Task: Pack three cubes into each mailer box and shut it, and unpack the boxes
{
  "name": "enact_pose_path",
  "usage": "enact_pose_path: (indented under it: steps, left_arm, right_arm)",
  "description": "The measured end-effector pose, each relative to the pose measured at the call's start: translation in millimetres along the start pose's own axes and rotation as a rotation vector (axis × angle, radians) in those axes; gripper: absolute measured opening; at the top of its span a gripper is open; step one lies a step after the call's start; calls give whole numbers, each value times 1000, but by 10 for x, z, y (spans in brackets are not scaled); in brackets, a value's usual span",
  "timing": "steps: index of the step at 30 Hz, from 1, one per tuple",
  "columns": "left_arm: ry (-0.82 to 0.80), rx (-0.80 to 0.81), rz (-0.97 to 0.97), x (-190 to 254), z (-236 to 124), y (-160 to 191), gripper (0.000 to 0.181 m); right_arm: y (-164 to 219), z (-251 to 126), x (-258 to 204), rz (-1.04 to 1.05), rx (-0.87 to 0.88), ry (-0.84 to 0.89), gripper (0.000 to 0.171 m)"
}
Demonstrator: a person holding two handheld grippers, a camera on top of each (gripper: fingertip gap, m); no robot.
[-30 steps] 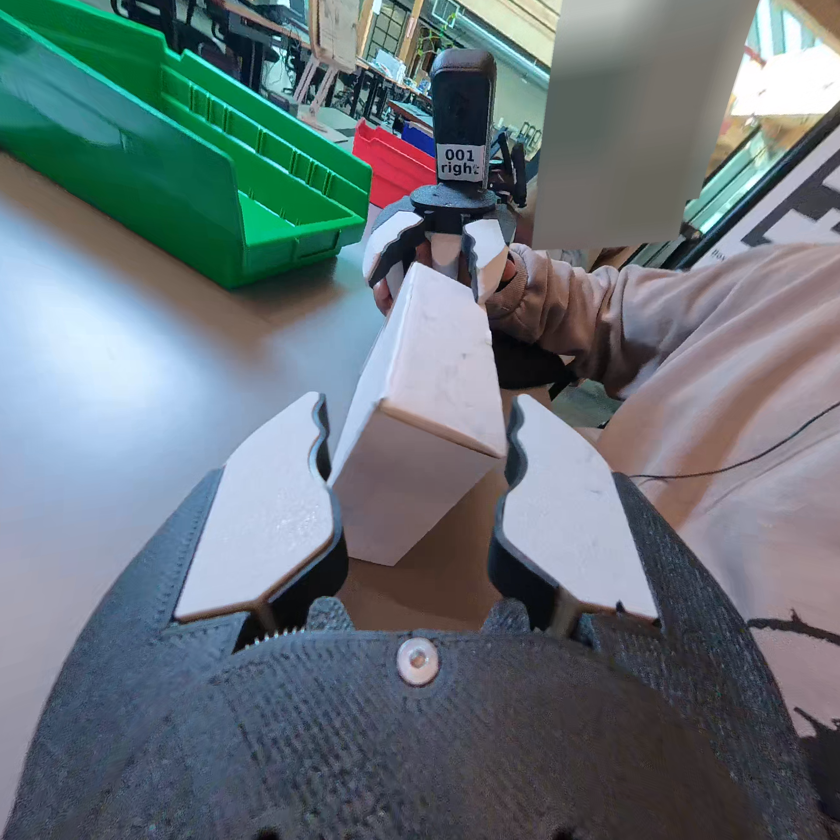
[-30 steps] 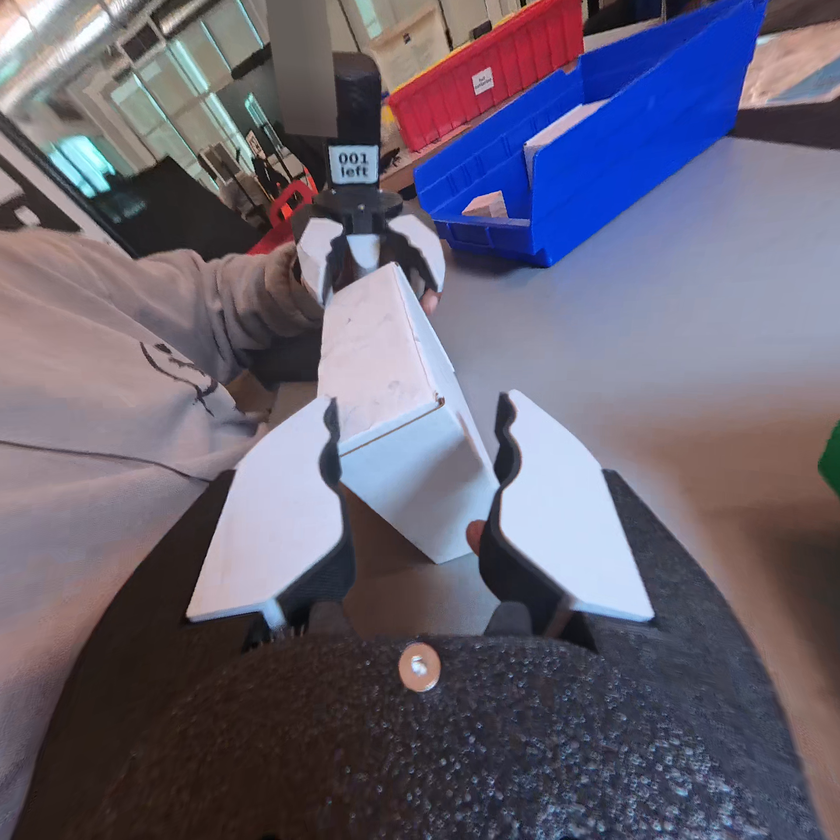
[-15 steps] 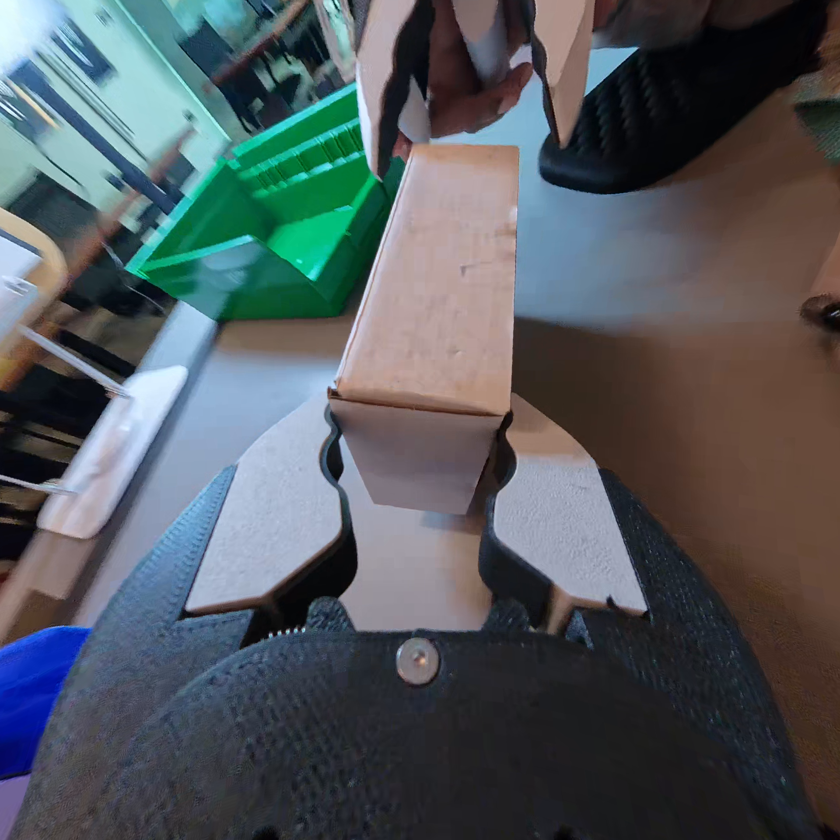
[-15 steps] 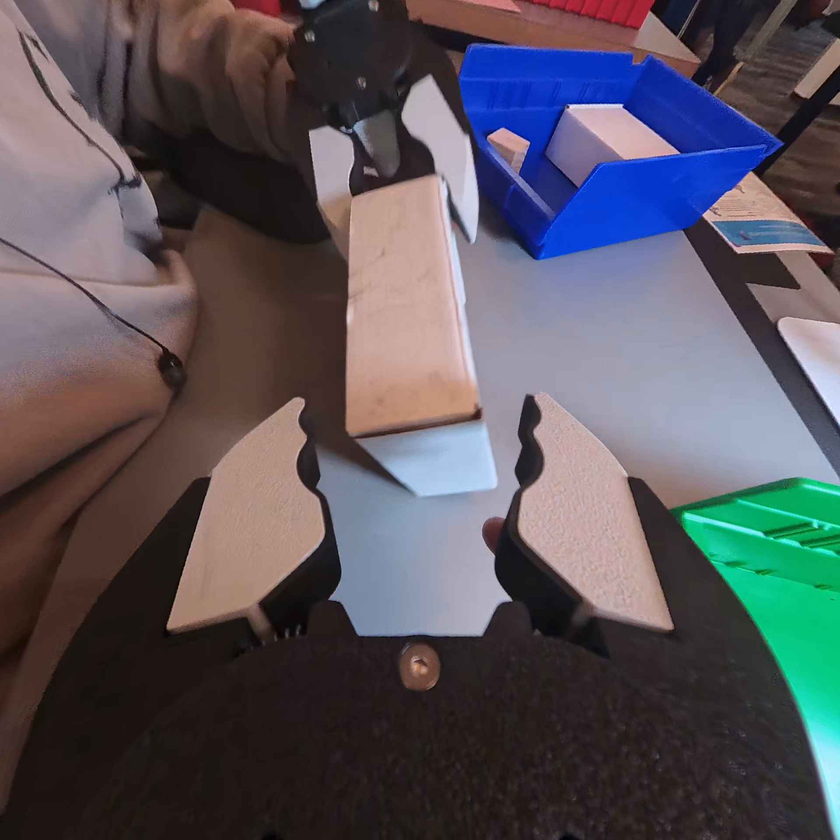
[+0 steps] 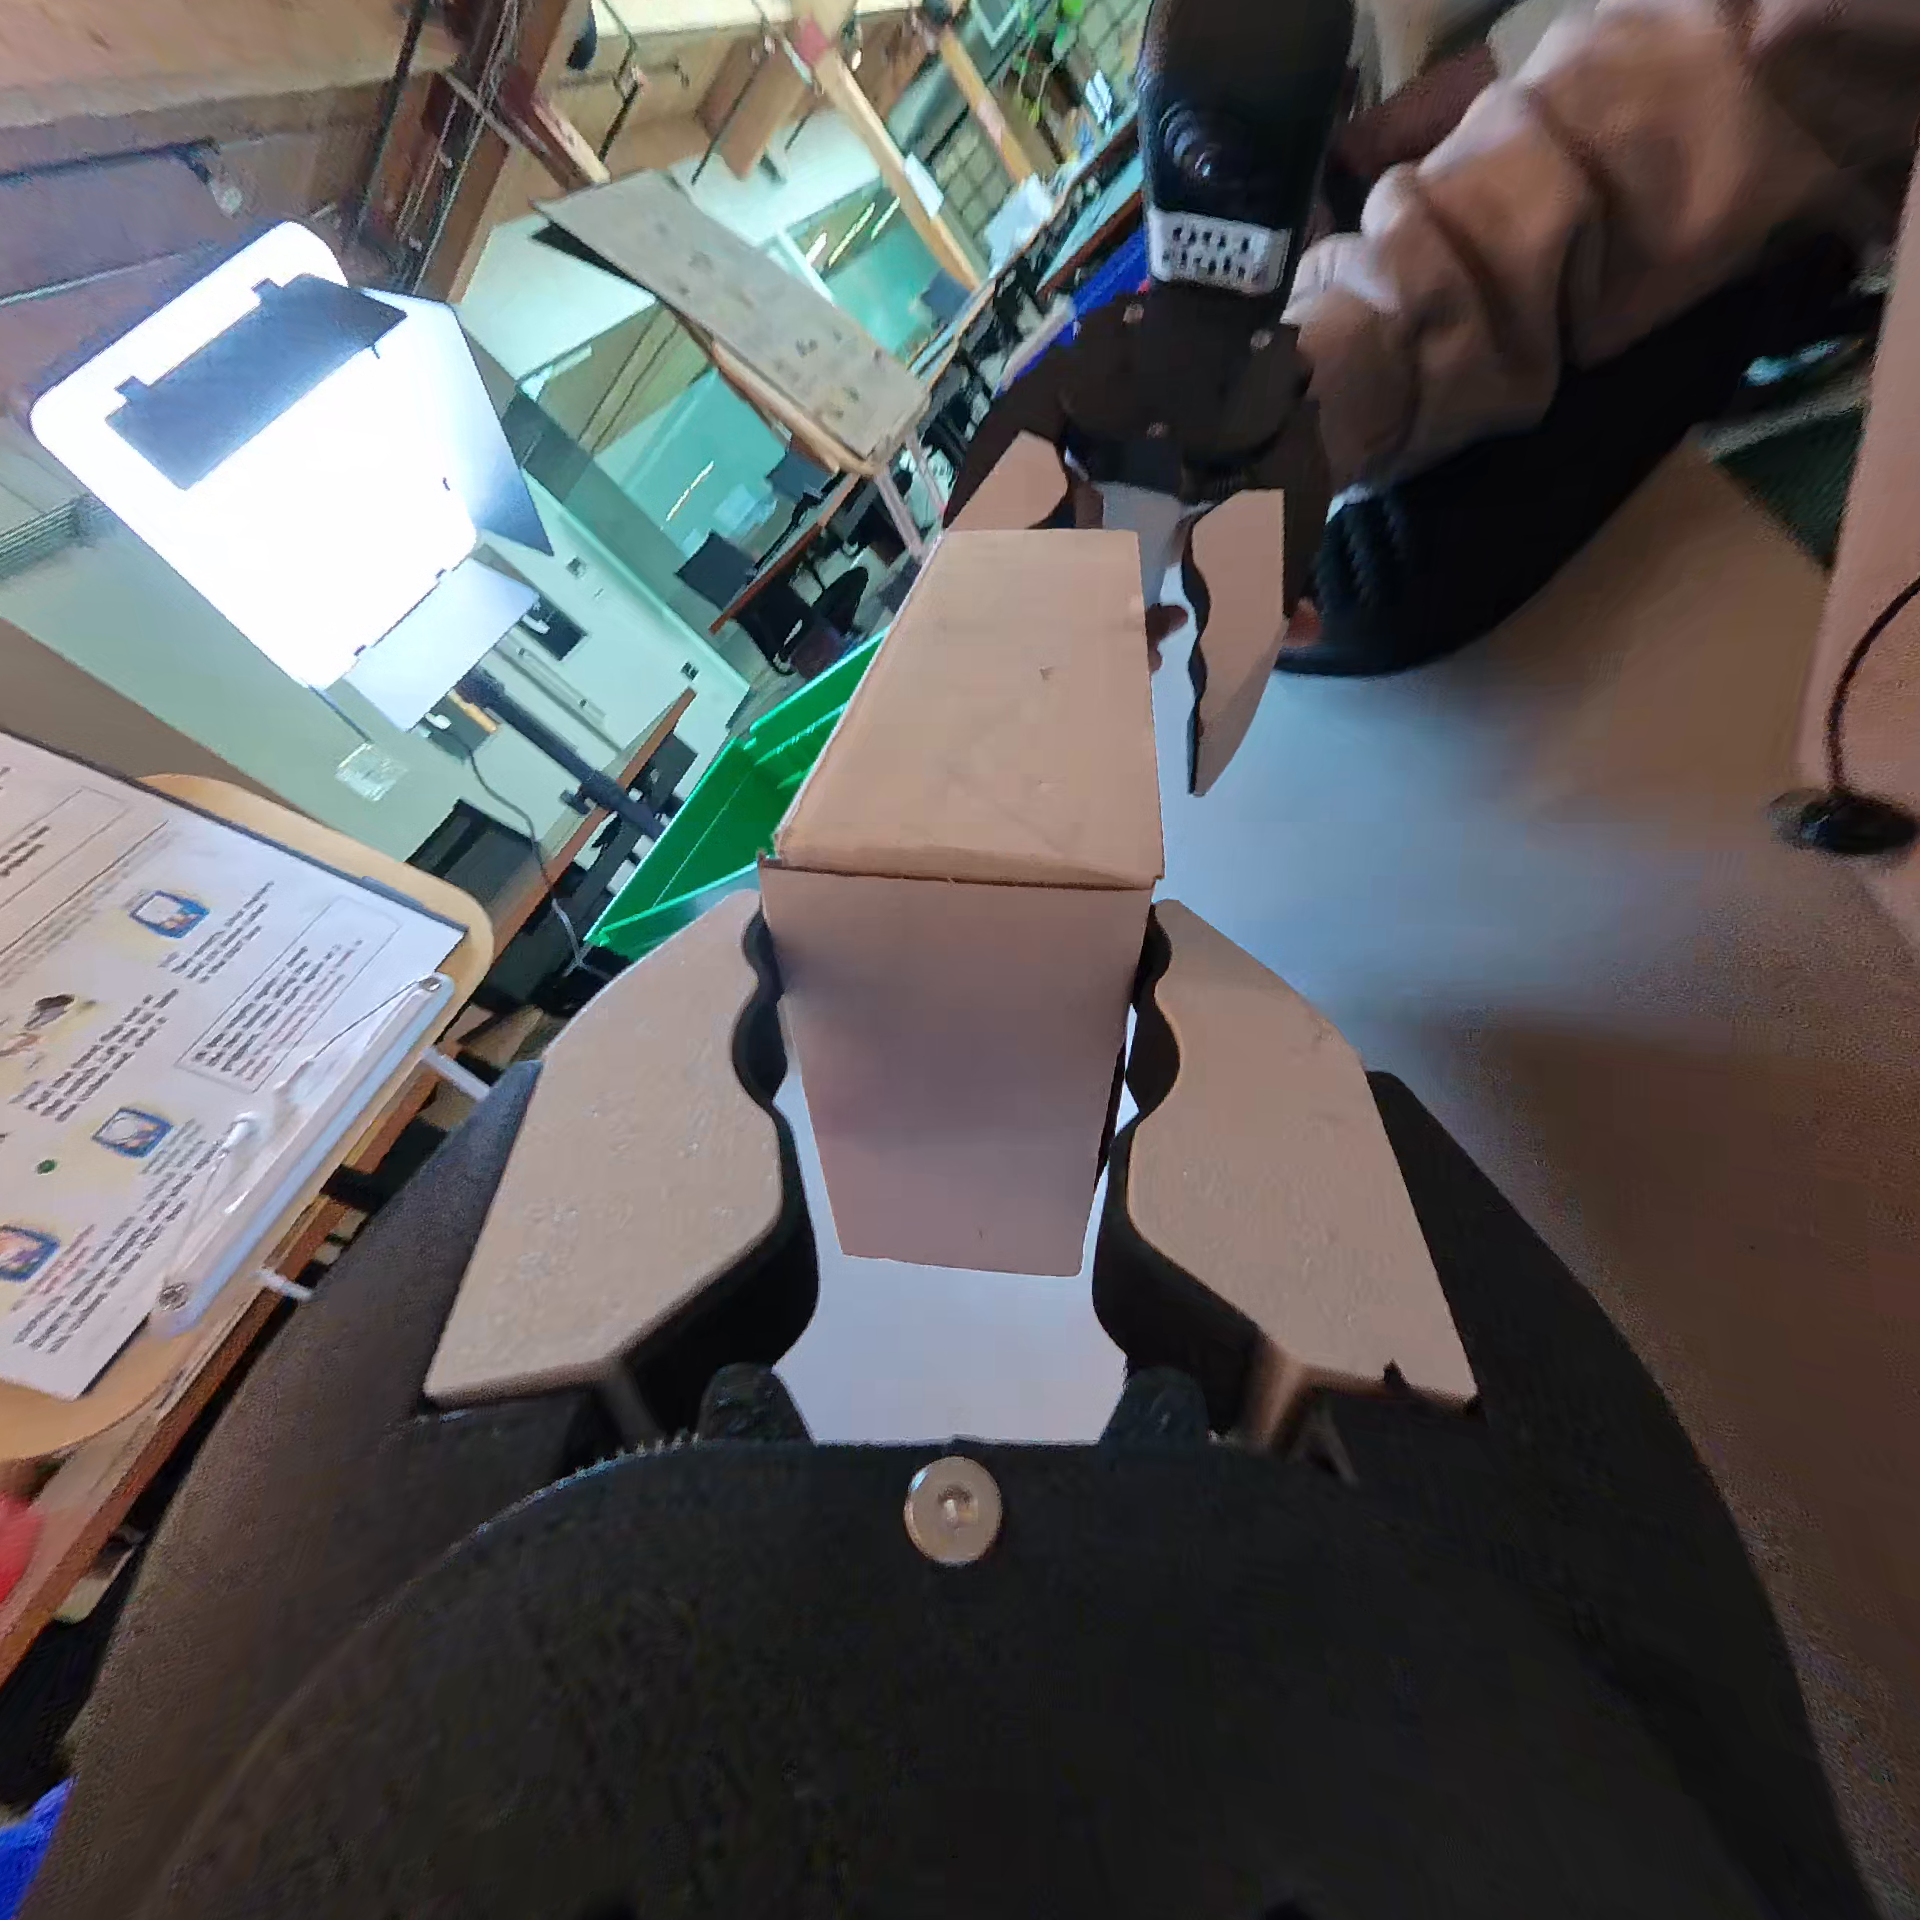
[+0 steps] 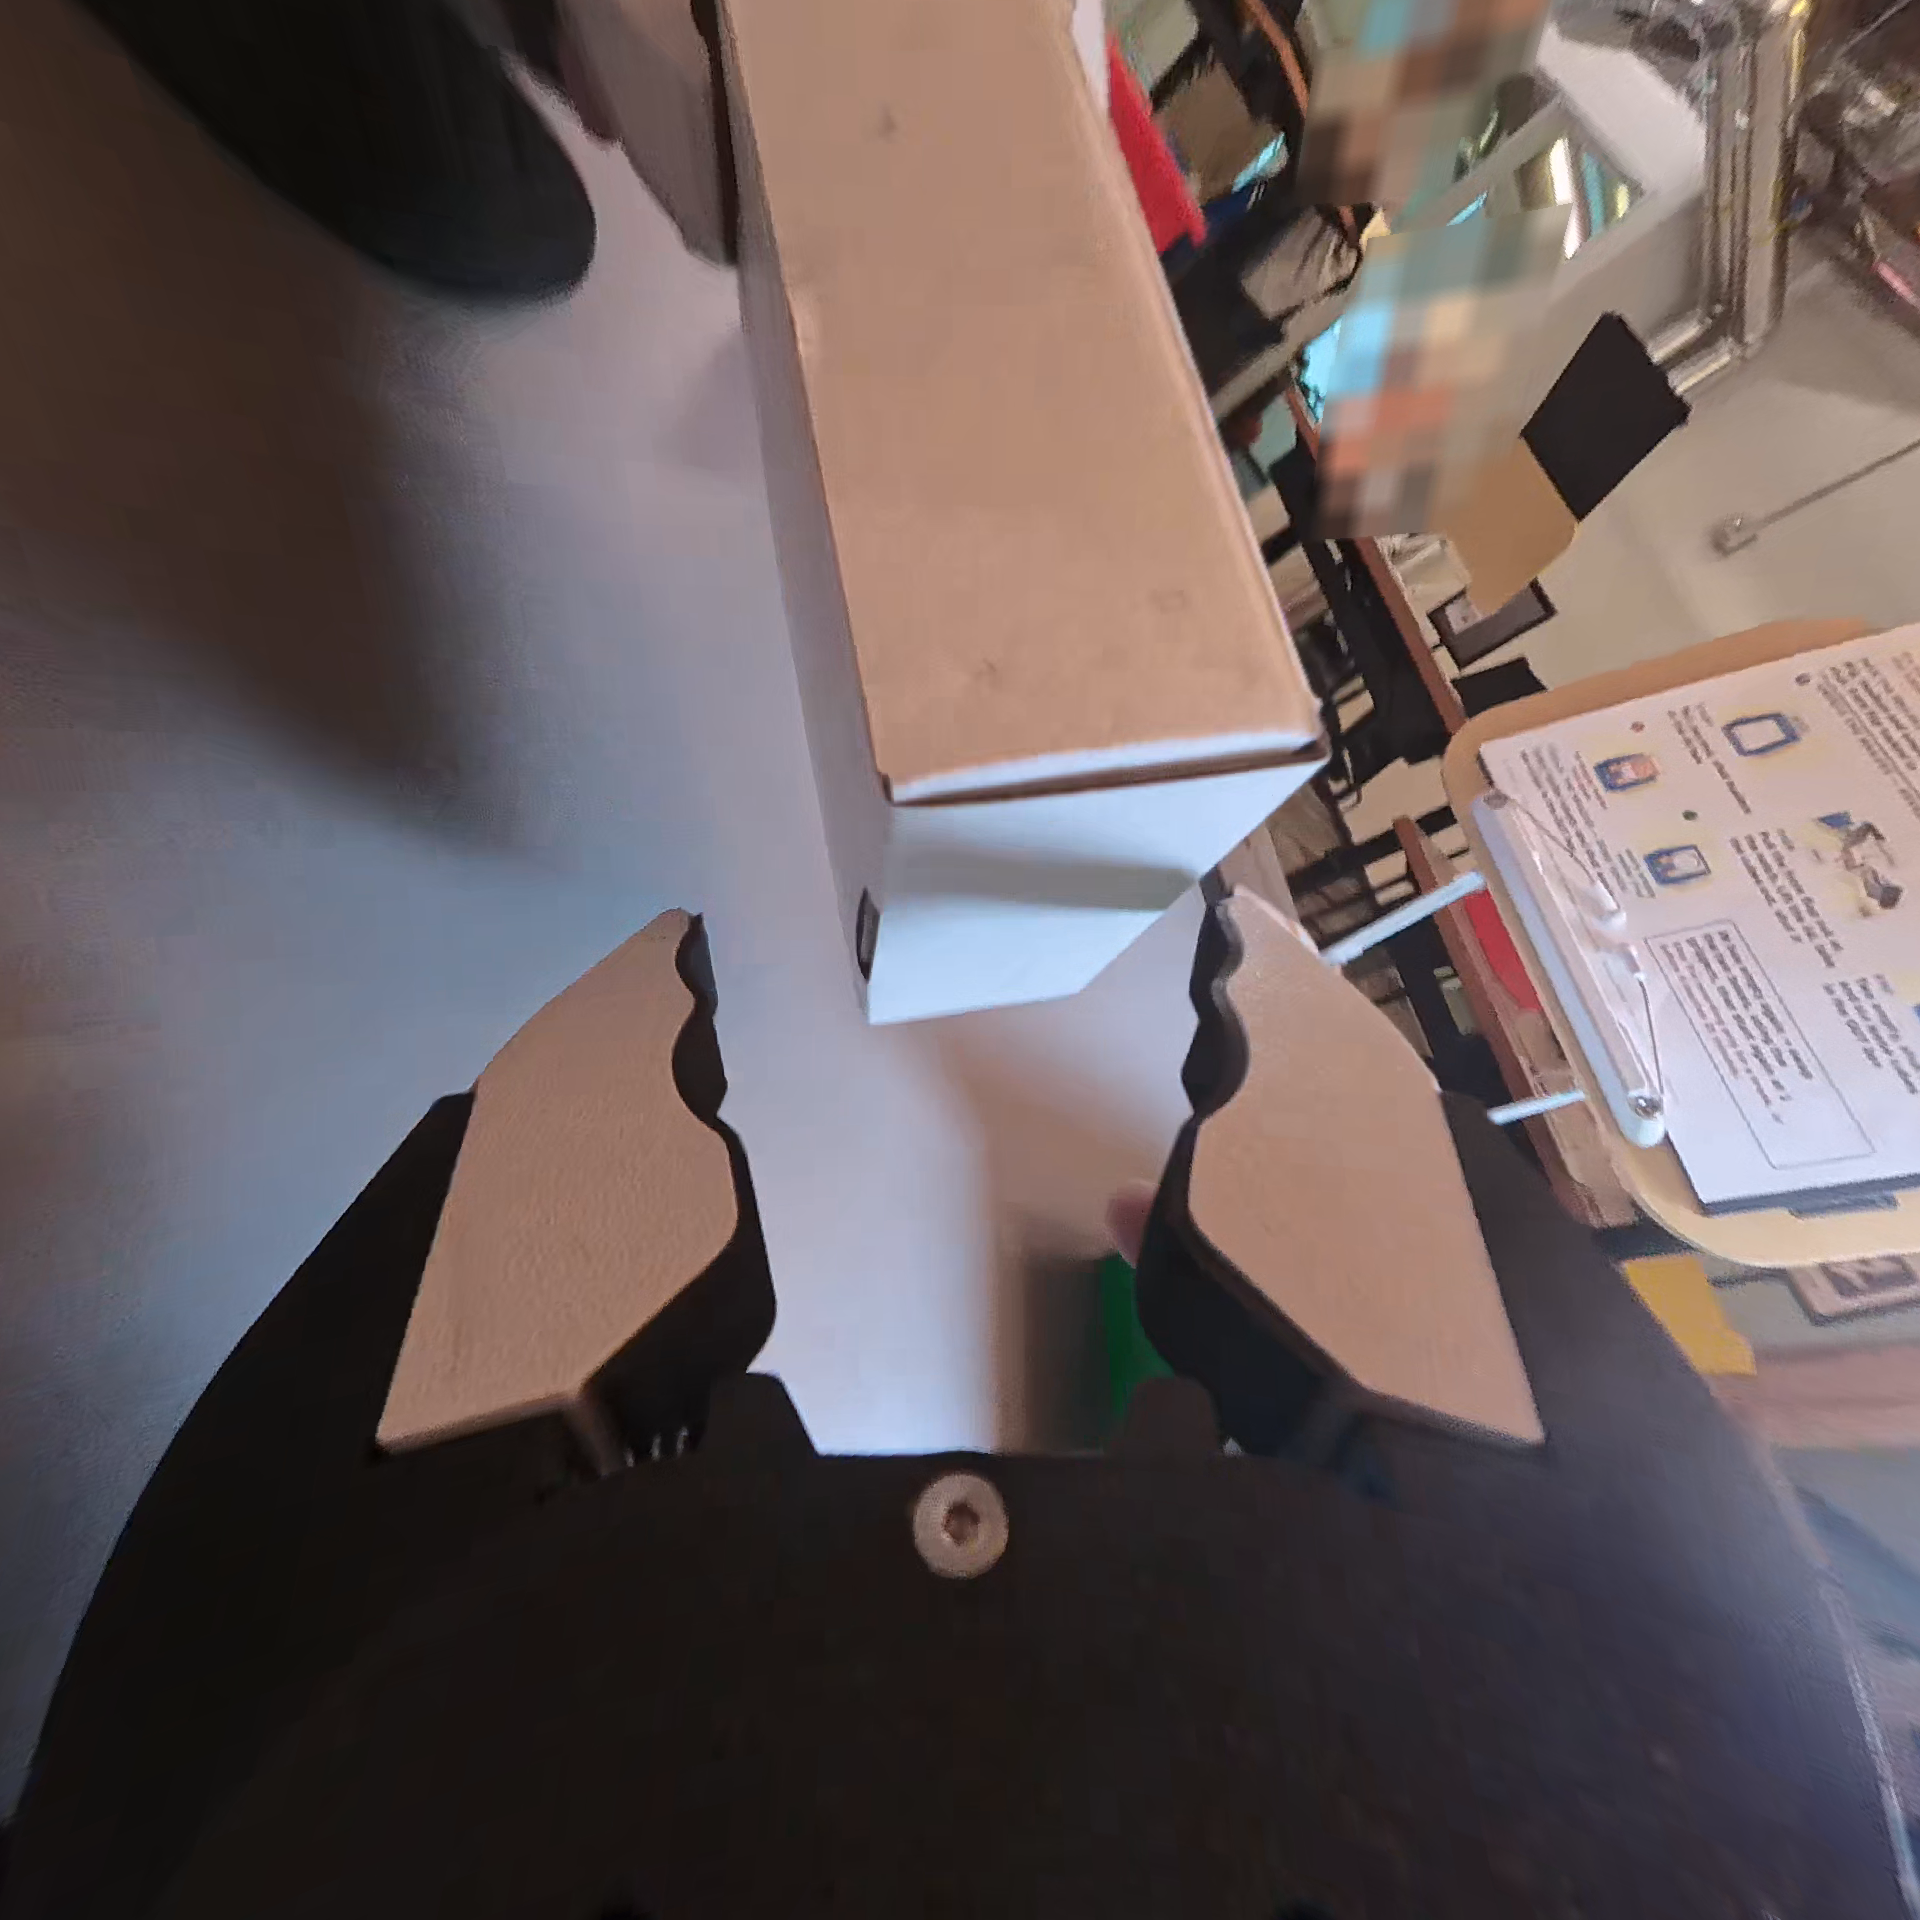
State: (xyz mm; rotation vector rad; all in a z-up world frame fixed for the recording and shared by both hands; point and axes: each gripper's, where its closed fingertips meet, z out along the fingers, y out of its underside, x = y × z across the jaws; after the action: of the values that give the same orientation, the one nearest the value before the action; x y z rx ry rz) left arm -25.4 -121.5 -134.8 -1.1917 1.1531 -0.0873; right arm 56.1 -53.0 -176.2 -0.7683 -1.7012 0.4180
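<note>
While the closed white mailer box (image 5: 966, 894) is being held clear of the grey bench (image 5: 1507, 935), its near end is being clamped between the fingers of the left hand-held gripper (image 5: 951, 1023). The right hand-held gripper (image 6: 951, 1023) is being kept spread, with the box's far end just ahead of its fingertips, untouched. Thin cardboard is being judged light and stiff but crushable, its smooth faces slippery; the short end walls are being judged the firmest hold.
</note>
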Motion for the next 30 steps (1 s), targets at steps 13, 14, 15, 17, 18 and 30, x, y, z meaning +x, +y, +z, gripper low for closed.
enact_pose_path:
  steps: [13, 14, 15, 17, 18, 30]
  left_arm:
    - [18, -33, -2, 39, 24, 37, 65]
    - [12, -52, 9, 38, 32, 64, 65]
    - [4, -70, 22, 35, 38, 86, 65]
    - [-16, -116, 43, 11, 45, 132, 65]
    - [-33, -156, 67, -11, 50, 182, 65]
    - [-26, -150, 287, -14, 394, -69, 64]
  right_arm:
    - [-315, -79, 74, -13, 21, 1, 66]
    - [-286, -68, 80, -21, -1, 7, 66]
    - [-253, -58, 88, -30, -26, 13, 66]
    - [-155, -42, 119, -39, -104, 24, 68]
    - [-119, -47, 138, -36, -140, 25, 70]
    - [-274, 177, 159, -338, -472, 65, 62]
